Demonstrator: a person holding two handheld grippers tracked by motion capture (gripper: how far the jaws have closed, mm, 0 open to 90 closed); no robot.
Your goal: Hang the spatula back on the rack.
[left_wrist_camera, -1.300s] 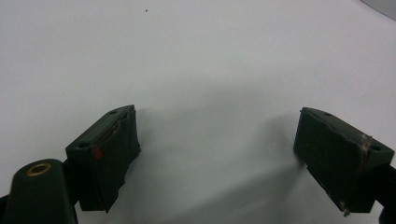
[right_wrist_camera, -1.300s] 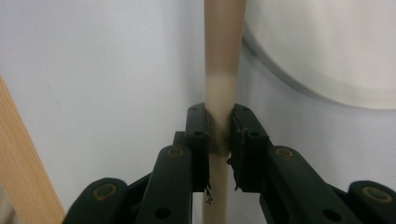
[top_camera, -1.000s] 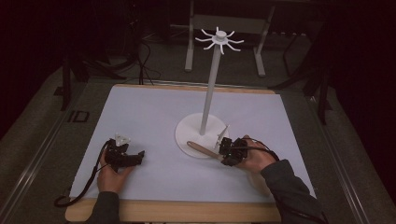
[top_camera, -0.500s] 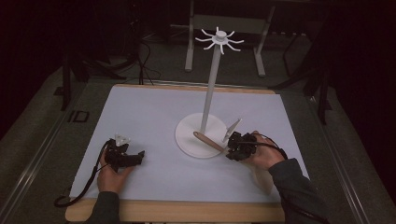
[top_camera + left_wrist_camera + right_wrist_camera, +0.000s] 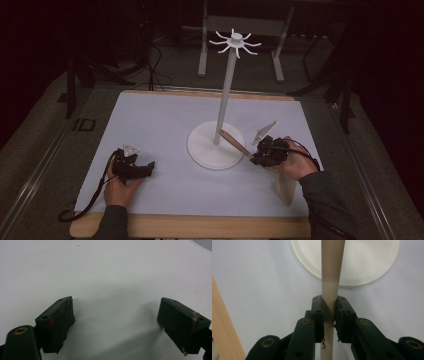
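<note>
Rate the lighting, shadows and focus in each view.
High view: dim, dark surroundings, the white mat evenly lit and the stand sharp. Left gripper view: the open left tool is soft, casting broad grey shadows on the mat. Right gripper view: the wooden stick is slightly blurred.

The left claw is held low over the counter by the left hand, its jaws spread wide apart with nothing between them. The right claw is gripped by the right hand, its jaws pressed closed on a wooden stick. Both forearms are seen entering from the near edge, the right sleeve dark.
</note>
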